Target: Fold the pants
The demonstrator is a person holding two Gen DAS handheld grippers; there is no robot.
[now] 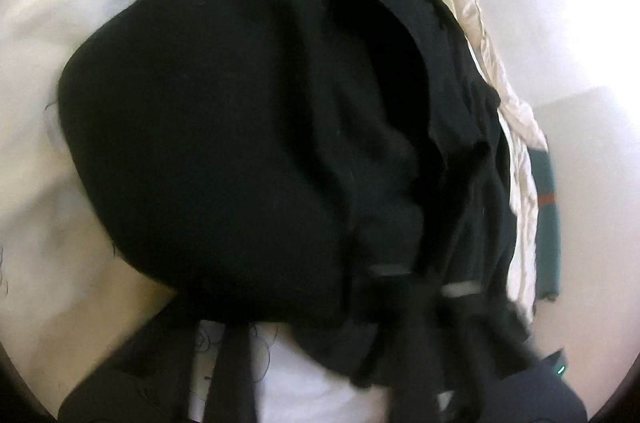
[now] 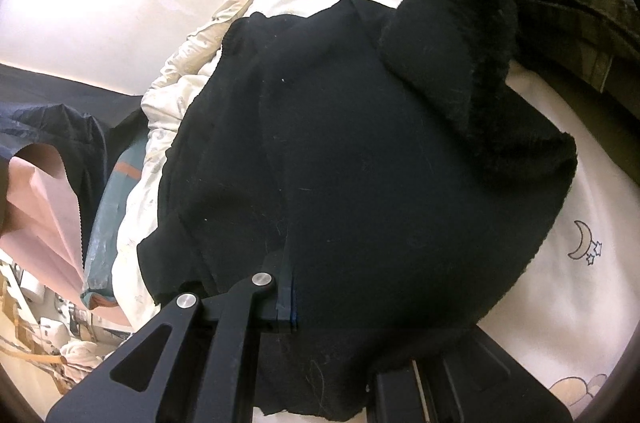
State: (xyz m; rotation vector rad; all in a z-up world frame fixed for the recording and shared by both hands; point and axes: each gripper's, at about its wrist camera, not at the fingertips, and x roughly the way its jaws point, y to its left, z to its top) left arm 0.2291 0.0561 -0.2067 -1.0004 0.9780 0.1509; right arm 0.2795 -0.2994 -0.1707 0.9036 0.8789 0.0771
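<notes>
Pants [image 1: 240,127]: black, lying on a bed over a cream sheet [image 1: 60,71] printed with pale cartoon figures. In the left wrist view the cloth forms a broad rounded mound across the middle of the frame, with a long fold line running down its right half and a second layer overlapping along the right edge. In the right wrist view the same pants [image 2: 360,183] fill the centre; a flap with a fuzzy inner face [image 2: 460,43] is turned up at the top right, showing the lining.

Left gripper [image 1: 416,283]: its dark fingers are blurred and largely lost against the black cloth at the lower centre-right; two grey bars mark them. The jaws stand pressed together, and cloth is bunched at the tips, so it reads as a pinch on the pants, though the blur prevents certainty about the exact contact.

Right gripper [image 2: 288,307]: black linkage with two silver pivots enters from the lower left. Its blue-edged pads are closed on a thin fold of the pants, with cloth draped over and around the fingers.

Surroundings: a rumpled cream quilt [image 2: 192,71] lies along the bed's edge beside the pants. A teal item with an orange stripe [image 1: 548,207] sits just beyond the quilt. A dark sleeve [image 2: 52,127] and pink fabric [image 2: 40,199] appear at the left of the right wrist view.
</notes>
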